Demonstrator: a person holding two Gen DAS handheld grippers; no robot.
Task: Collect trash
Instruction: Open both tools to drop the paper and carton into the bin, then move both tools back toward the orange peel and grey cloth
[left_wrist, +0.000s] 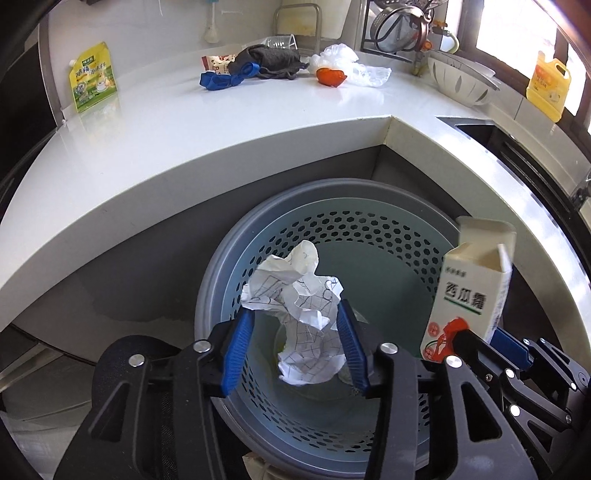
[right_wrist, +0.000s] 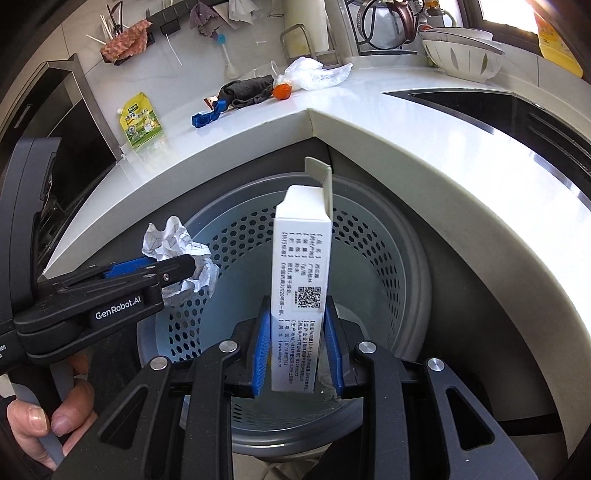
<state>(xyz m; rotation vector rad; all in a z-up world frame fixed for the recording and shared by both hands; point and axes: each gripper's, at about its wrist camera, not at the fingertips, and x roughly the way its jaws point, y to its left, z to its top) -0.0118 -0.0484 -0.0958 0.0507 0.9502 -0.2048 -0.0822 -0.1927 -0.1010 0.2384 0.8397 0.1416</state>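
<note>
While left tool (left_wrist: 295, 347) grips crumpled paper (left_wrist: 299, 314), right tool (right_wrist: 295, 347) clamps carton (right_wrist: 299, 280) over bin (right_wrist: 417, 280); counter (left_wrist: 221, 122) behind.

One bin (left_wrist: 236, 258), one carton (left_wrist: 476, 288), one paper wad (left_wrist: 306, 310), two bowls (left_wrist: 461, 81).

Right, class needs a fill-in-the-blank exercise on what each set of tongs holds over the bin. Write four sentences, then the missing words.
1. The left tongs grip a crumpled ball of ____.
2. The right tongs grip a tall white ____.
3. Both items hang above a perforated ____.
4. The yellow-green pouch stands on the white ____.

Missing words: paper; carton; bin; counter
</note>
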